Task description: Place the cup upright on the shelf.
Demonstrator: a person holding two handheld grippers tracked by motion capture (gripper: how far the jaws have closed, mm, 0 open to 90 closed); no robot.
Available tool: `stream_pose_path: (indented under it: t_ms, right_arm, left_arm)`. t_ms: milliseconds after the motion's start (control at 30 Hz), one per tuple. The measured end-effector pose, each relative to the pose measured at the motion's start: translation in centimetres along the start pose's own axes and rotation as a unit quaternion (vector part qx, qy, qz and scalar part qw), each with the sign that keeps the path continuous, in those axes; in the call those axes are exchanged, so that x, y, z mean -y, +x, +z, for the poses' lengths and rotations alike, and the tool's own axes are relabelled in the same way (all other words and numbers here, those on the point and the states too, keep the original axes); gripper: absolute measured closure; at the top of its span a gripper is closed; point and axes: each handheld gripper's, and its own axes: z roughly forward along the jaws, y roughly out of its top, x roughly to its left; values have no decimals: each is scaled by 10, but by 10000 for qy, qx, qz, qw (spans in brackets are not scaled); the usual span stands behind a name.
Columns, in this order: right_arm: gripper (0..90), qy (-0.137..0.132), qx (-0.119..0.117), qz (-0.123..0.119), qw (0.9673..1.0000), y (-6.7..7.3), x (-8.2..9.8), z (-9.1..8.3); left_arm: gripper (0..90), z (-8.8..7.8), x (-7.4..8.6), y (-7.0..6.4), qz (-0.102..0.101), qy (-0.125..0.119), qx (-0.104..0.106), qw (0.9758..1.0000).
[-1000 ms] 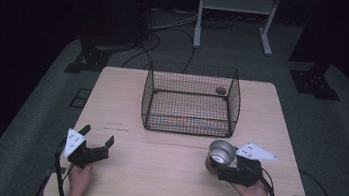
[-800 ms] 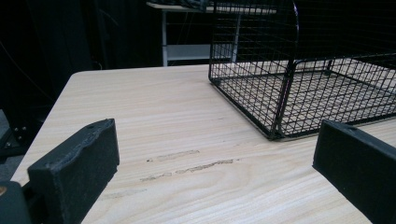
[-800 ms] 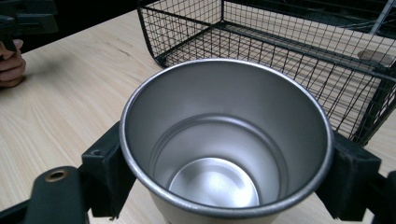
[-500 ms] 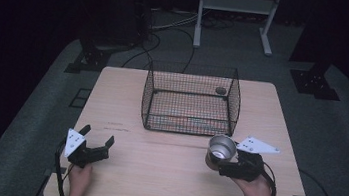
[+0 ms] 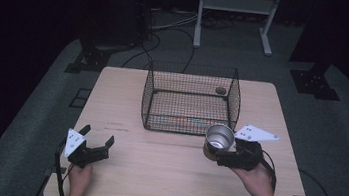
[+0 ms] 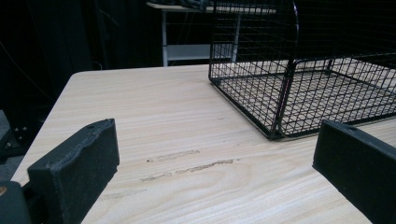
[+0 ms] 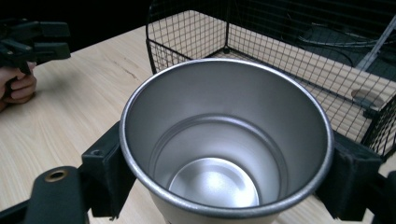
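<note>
A shiny, empty metal cup (image 5: 220,136) hangs upright a little above the wooden table (image 5: 162,182), just in front of the front right corner of the black wire basket (image 5: 193,69). My right gripper (image 5: 218,146) is shut on the cup, one pad on each side of its wall; in the right gripper view the cup (image 7: 224,140) sits between the jaws of the right gripper (image 7: 224,168). My left gripper (image 5: 98,137) rests near the table's front left, open with nothing between its jaws. In the left gripper view, bare table lies in the gap of the left gripper (image 6: 217,140).
The wire basket (image 6: 280,84) stands at the table's middle back, open at the top. A small dark round object (image 5: 220,90) lies inside it at the far right (image 7: 364,99). Cables and a white stand are on the floor behind the table.
My right gripper has risen with the cup and drifted slightly toward the basket. The left gripper has stayed where it was.
</note>
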Motion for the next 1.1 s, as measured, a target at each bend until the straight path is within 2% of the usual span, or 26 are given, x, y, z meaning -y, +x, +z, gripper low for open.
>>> stream_pose_path:
  t_ms: [333, 600, 1100]
  right_arm:
    - [179, 28, -70, -136, 9999, -1, -17, 3]
    - [179, -18, -121, -231, 9997, -1, -41, 4]
    - [179, -61, -22, -281, 9996, -8, -70, 10]
  left_arm:
    - [0, 0, 0, 0, -7, 0, -1, 10000]
    - [0, 0, 0, 0, -16, 13, 2, 10000]
    - [0, 0, 0, 0, 0, 11, 4, 10000]
